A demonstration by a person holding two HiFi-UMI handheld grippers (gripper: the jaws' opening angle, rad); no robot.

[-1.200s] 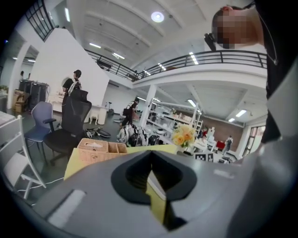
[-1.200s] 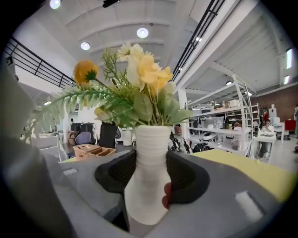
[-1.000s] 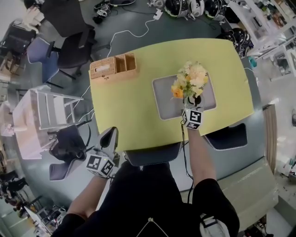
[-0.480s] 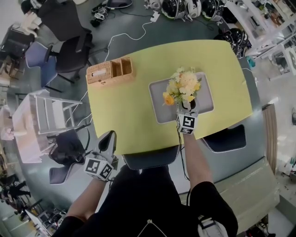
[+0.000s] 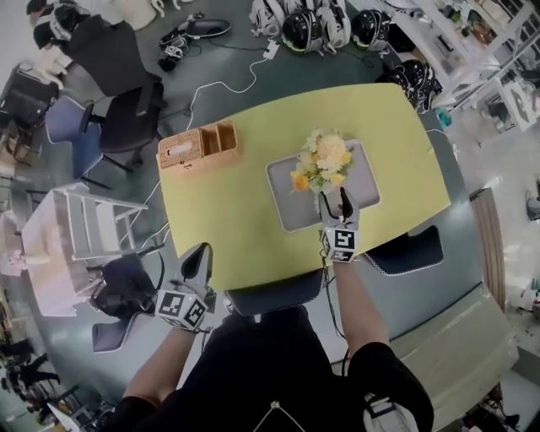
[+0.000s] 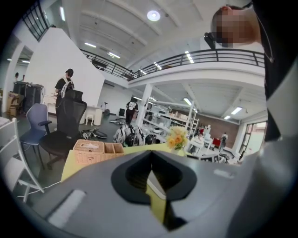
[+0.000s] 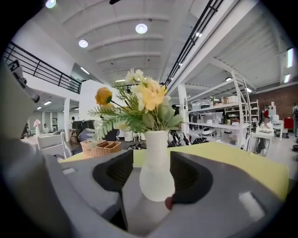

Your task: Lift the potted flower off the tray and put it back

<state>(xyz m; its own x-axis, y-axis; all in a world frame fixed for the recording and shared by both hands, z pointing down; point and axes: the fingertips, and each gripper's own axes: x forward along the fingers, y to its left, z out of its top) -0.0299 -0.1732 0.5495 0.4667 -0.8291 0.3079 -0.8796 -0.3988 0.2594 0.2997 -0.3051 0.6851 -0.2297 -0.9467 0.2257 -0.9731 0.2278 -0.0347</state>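
Observation:
The potted flower, yellow and white blooms in a white vase, stands upright on the grey tray on the yellow-green table. My right gripper sits at the tray's near edge, just behind the vase. Its jaws have just been opening. In the right gripper view the vase is between the open jaws of the right gripper, with a gap on each side. My left gripper hangs off the table's front left corner, shut and holding nothing; in the left gripper view the left gripper has its tips together.
A wicker basket sits at the table's far left. Chairs are tucked under the near edge. Office chairs and a white rack stand left of the table. Helmets lie on the floor beyond.
The right gripper's jaws have spread off the vase and the gripper has drawn back toward me. The flower stays on the tray. The left gripper has not moved.

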